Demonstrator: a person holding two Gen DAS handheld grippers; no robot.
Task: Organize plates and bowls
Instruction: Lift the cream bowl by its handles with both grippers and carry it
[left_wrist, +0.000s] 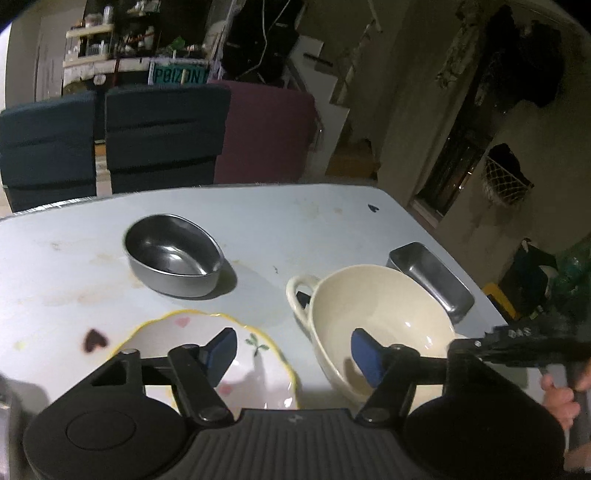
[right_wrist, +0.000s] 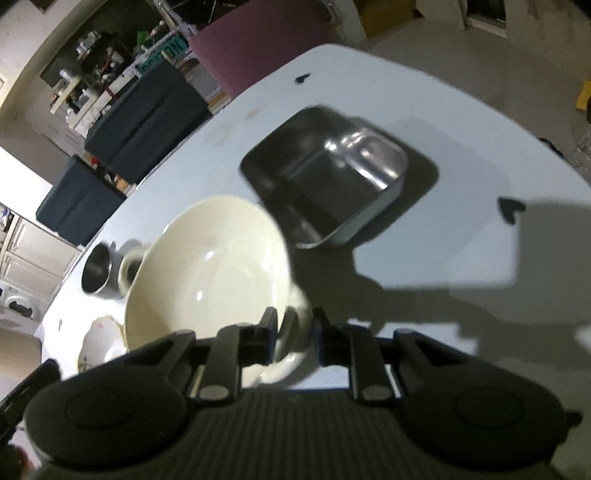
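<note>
A cream bowl (left_wrist: 376, 314) with loop handles sits tilted on the pale table (left_wrist: 295, 218). My right gripper (right_wrist: 295, 334) is shut on its near handle and rim. In the left wrist view that gripper (left_wrist: 517, 343) reaches the bowl's right edge, with a hand (left_wrist: 557, 398) behind it. A scalloped plate (left_wrist: 173, 332) with a yellow rim and small hearts lies left of the bowl. My left gripper (left_wrist: 293, 352) is open, one blue pad over the plate, the other over the bowl's left side, gripping nothing. An oval steel bowl (left_wrist: 173, 254) stands farther back.
A rectangular steel tray (right_wrist: 325, 177) lies just beyond the cream bowl, near the table's right edge. Two dark blue chairs (left_wrist: 162, 136) and a purple one (left_wrist: 266, 133) stand along the far edge. Small heart stickers (left_wrist: 95, 339) dot the tabletop.
</note>
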